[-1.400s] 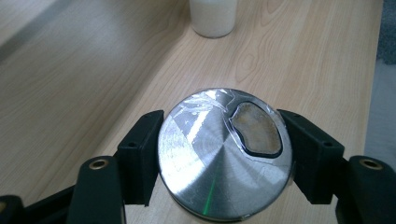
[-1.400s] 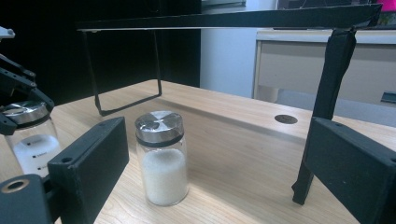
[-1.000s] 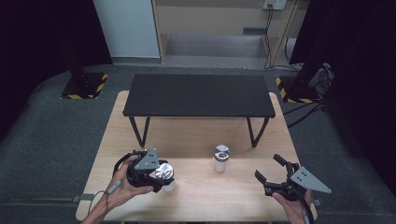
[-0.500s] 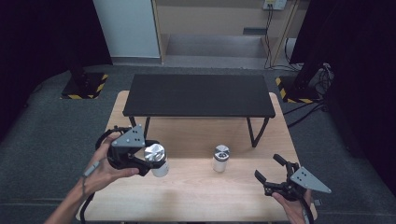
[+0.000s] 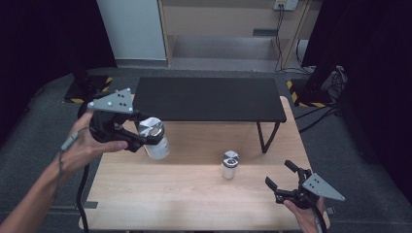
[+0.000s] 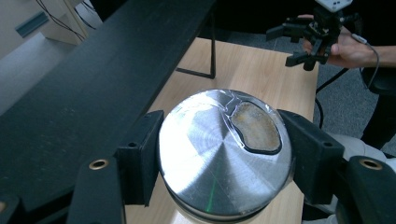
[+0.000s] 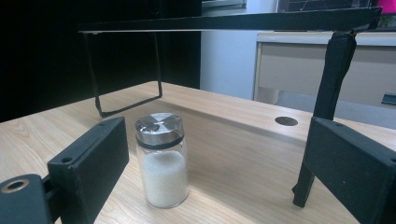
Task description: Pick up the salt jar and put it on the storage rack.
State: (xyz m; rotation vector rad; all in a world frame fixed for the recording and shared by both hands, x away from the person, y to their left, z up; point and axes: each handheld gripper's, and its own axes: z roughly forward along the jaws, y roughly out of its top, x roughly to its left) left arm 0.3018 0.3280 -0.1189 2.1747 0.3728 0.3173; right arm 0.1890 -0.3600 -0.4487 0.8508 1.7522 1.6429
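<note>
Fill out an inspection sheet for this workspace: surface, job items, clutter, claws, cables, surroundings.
Surface: wooden table, black shelf standing on it.
Job's things: large jar with metal lid, held above the table; small jar of white grains standing upright on the table.
Clutter: nothing seen.
Claws: left claw shut on the large jar; right claw open, low near the small jar.
Cables: one trails from the left claw; more on the floor at right.
Surroundings: grey floor, pale cabinet behind.
</note>
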